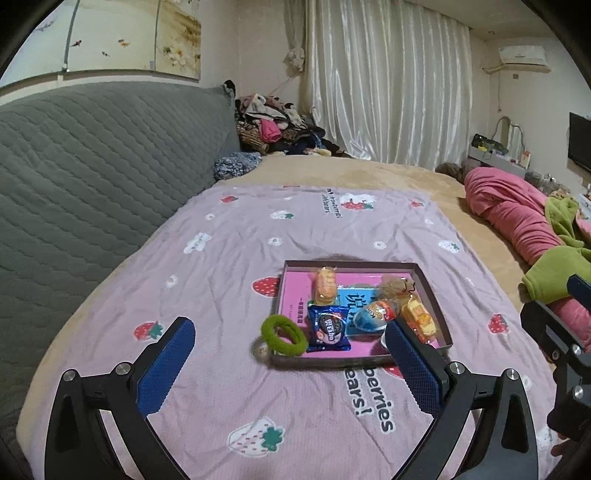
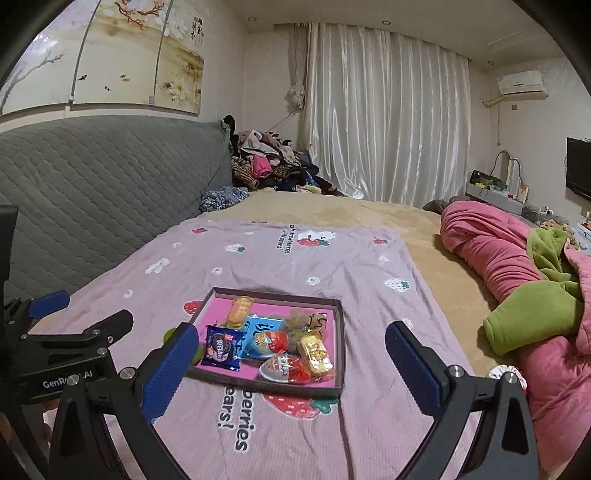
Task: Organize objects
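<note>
Snacks in crinkly wrappers sit gathered inside the shallow brown-walled tray with the pink floor (image 2: 341, 343) on the lilac strawberry-print blanket (image 2: 369, 266) on the bed. Only the fuzzy green hair ring (image 1: 284, 334) leans across the tray's near-left corner, half out. I hold the left tongs (image 1: 291, 360) and right tongs (image 2: 291, 363) spread wide and empty just short of the tray, which I judge leaves either free to tuck that ring in.

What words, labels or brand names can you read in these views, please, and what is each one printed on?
"berries" and "ears!": the near edge of the pink blanket, cut off by the tray.
"GenRo...AI": the left tool, middle letters hidden.
Small print near the blanket's far edge: too small to read surely.
Blue cookie packet, egg wrappers, blue book cover, wall painting calligraphy: blurred, unreadable.
</note>
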Motion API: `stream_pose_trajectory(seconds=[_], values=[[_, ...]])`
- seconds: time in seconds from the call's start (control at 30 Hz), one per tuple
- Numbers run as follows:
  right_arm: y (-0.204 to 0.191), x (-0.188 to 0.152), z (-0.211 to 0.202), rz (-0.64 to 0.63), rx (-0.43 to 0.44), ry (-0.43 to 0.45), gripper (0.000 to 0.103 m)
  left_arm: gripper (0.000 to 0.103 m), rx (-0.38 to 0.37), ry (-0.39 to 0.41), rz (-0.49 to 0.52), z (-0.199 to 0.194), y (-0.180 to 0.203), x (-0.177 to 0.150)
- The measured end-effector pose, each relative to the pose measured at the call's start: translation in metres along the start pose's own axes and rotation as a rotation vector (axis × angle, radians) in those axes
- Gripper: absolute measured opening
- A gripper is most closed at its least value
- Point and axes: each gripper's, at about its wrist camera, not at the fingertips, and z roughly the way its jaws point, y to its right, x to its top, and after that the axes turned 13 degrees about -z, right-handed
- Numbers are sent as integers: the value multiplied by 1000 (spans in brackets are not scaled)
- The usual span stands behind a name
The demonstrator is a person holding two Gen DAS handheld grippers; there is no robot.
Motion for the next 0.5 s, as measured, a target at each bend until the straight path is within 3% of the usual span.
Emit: stream_pose_trajectory(seconds=[0.5], values=[[-6,-21,-47,2,-16,20,102,103,-33,5,11,-53,-13,-25]])
